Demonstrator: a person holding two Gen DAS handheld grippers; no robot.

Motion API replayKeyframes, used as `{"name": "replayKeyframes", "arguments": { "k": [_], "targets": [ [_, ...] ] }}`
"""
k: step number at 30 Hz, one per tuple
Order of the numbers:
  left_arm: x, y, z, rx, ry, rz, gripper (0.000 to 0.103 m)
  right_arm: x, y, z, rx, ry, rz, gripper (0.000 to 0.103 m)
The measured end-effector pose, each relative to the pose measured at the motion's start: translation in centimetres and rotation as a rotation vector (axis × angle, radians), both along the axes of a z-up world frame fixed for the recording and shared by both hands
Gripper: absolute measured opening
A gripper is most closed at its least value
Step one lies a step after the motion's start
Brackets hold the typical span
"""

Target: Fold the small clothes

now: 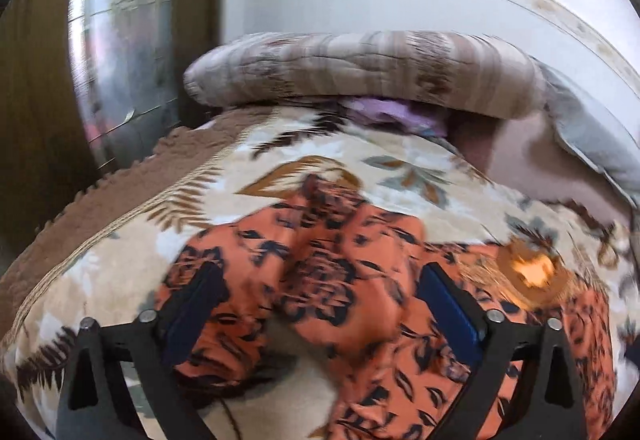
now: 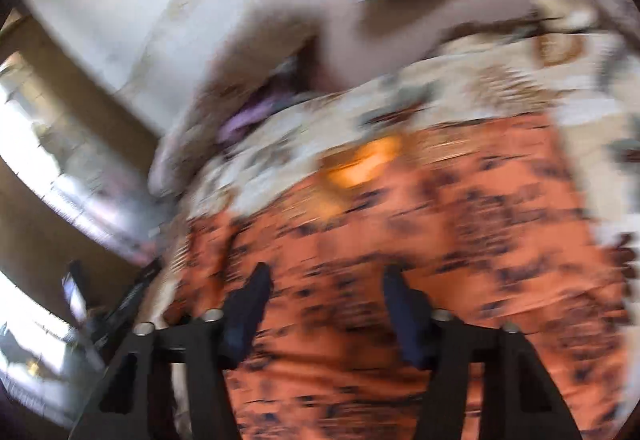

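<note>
An orange garment with a dark flower print (image 1: 332, 276) lies rumpled on a cream bedspread with a leaf pattern (image 1: 120, 264). My left gripper (image 1: 320, 280) hangs just above it, jaws wide apart, with a raised fold of the cloth between the fingers but not pinched. In the right wrist view the same garment (image 2: 460, 224) spreads flatter, badly blurred. My right gripper (image 2: 326, 280) hovers over it with its jaws partly apart and nothing gripped between them. A bright orange patch (image 2: 360, 163) shows at the garment's far edge.
A rolled striped quilt (image 1: 360, 71) lies across the head of the bed, with purple cloth (image 1: 392, 113) tucked under it and a grey pillow (image 1: 592, 135) at the right. A shiny cupboard (image 1: 120, 39) stands to the left of the bed. The wall behind is white.
</note>
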State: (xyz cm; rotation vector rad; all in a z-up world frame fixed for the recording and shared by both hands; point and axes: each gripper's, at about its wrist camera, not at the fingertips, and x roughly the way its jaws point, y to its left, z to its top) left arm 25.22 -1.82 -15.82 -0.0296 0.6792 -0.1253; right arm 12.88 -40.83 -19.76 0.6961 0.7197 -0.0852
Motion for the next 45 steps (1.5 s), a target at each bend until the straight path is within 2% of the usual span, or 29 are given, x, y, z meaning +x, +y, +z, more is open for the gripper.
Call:
{"name": "replayKeyframes", "arguments": {
  "k": [2, 5, 7, 11, 17, 19, 23, 25, 26, 29, 33, 36, 37, 38, 39, 40, 41, 42, 45],
  "targets": [
    [-0.2, -1.4, -0.3, 0.010, 0.011, -0.064, 0.080, -0.4, -2.9, -1.3, -0.013, 0.052, -0.093, 0.044],
    [-0.1, -3.7, -1.6, -0.008, 0.072, -0.188, 0.068, 0.1, -5.2, -3.0, 0.018, 0.135, -0.163, 0.043],
    [0.1, -4.9, -2.4, -0.033, 0.113, -0.245, 0.068, 0.7, -5.8, -4.2, 0.036, 0.190, -0.178, 0.043],
    [0.6, -6.9, -4.0, -0.003, 0.162, -0.293, 0.068, 2.2, -6.3, -7.2, 0.033, 0.323, -0.184, 0.044],
    [2.5, -8.9, -7.9, -0.049, 0.335, -0.357, 0.067, 2.3, -7.1, -7.9, 0.062, 0.315, -0.183, 0.045],
    [2.1, -9.3, -8.3, -0.037, 0.332, -0.362, 0.064, 2.1, -7.3, -8.0, 0.073, 0.307, -0.182, 0.045],
    [1.5, -10.2, -8.2, 0.002, 0.322, -0.406, 0.028, 2.1, -7.0, -7.9, 0.079, 0.302, -0.182, 0.045],
    [1.3, -10.1, -8.0, 0.008, 0.309, -0.414, 0.015, 2.0, -7.2, -7.9, 0.069, 0.305, -0.185, 0.045],
    [1.3, -9.8, -7.9, -0.008, 0.310, -0.416, 0.012, 2.0, -7.1, -7.9, 0.061, 0.306, -0.185, 0.045],
    [1.1, -9.4, -7.0, -0.056, 0.292, -0.440, 0.010, 2.1, -6.8, -7.8, 0.040, 0.306, -0.187, 0.045],
    [-0.8, -9.2, -4.6, -0.031, 0.256, -0.504, 0.009, 2.0, -7.0, -7.9, 0.048, 0.298, -0.195, 0.045],
    [-2.0, -8.5, -4.5, 0.044, 0.254, -0.506, 0.009, 2.0, -6.8, -8.0, 0.044, 0.299, -0.199, 0.045],
    [-2.1, -8.2, -5.0, 0.082, 0.260, -0.497, 0.010, 2.0, -6.8, -8.0, 0.039, 0.300, -0.200, 0.045],
    [-1.8, -8.3, -6.0, 0.158, 0.271, -0.466, 0.010, 2.1, -6.7, -8.0, 0.035, 0.301, -0.198, 0.046],
    [-1.4, -8.5, -6.7, 0.215, 0.274, -0.441, 0.010, 2.3, -6.7, -8.0, 0.036, 0.298, -0.193, 0.051],
    [-1.0, -8.6, -7.1, 0.240, 0.279, -0.426, 0.010, 2.3, -6.6, -7.9, 0.039, 0.293, -0.189, 0.057],
    [-0.7, -8.4, -7.3, 0.238, 0.285, -0.418, 0.010, 2.5, -6.5, -7.8, 0.039, 0.289, -0.186, 0.059],
    [-0.2, -8.0, -6.8, 0.204, 0.285, -0.405, 0.010, 2.6, -6.4, -7.7, 0.031, 0.294, -0.186, 0.060],
    [-0.1, -6.8, -5.3, 0.152, 0.243, -0.391, 0.011, 2.5, -5.6, -6.7, -0.007, 0.262, -0.182, 0.060]
  ]
}}
